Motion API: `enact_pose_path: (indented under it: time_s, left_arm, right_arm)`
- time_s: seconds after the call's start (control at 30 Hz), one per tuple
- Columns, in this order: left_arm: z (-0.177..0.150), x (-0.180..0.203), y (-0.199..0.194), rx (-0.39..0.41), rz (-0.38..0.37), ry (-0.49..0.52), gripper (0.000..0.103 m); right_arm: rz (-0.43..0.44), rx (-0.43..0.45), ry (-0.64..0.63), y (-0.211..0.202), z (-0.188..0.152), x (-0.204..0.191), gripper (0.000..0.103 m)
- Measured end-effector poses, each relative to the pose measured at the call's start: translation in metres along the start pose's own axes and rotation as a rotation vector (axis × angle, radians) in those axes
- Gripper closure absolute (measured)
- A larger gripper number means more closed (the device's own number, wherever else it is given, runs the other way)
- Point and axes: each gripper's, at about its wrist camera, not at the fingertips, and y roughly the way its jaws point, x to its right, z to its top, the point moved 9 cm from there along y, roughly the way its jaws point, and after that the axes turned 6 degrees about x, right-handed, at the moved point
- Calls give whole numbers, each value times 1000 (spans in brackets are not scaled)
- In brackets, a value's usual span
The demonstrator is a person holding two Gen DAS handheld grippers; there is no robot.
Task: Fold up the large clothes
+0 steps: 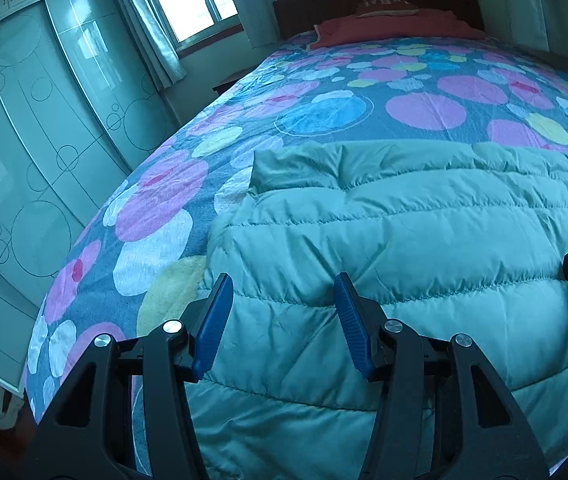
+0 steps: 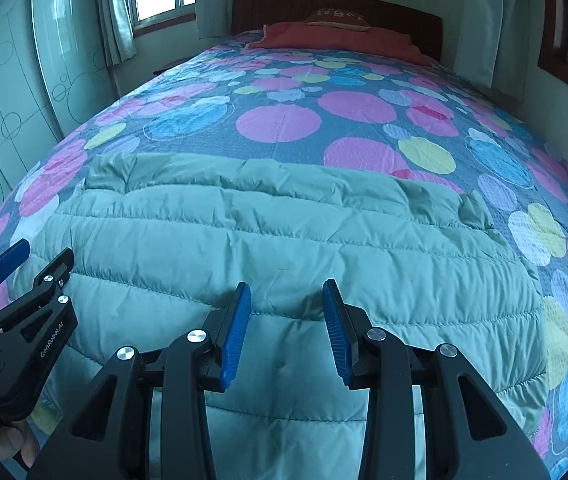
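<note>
lying crosswise on the bedspread, quilted jacket; long axis left-right.

We see the quilted jacket spread across the near part of the bed. Both tongs, left and right, hover above its near edge. Pillows lie against the headboard behind; wardrobe stands left.
</note>
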Motion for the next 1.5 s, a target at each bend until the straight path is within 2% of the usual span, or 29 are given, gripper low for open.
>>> enact_pose_path:
  time_s: [0.1, 0.27, 0.7, 1.03, 1.2, 1.3, 1.43, 1.5]
  left_arm:
    - [-6, 6, 6, -1, 6, 27, 51]
    - [-10, 13, 14, -22, -9, 32, 53]
    - [-15, 16, 19, -40, -26, 29, 55]
    - [-19, -4, 5, -23, -39, -17, 55]
    - [-26, -28, 4, -62, -87, -142, 44]
    - [-34, -45, 9, -115, -141, -279, 31]
    - [-47, -55, 23, -189, -298, -489, 27]
    - [-51, -51, 33, -230, -368, -537, 26]
  right_arm:
    - [-25, -25, -31, 13, -11, -2, 65]
    - [-73, -19, -82, 24, -21, -5, 65]
    - [-80, -12, -76, 30, -24, -3, 65]
    - [-96, -1, -90, 30, -24, -5, 65]
    - [-97, 1, -91, 30, -24, -5, 65]
    - [-99, 3, -93, 29, -24, -5, 65]
    - [-99, 6, -91, 29, -24, -4, 65]
    - [-100, 7, -92, 29, -23, -4, 65]
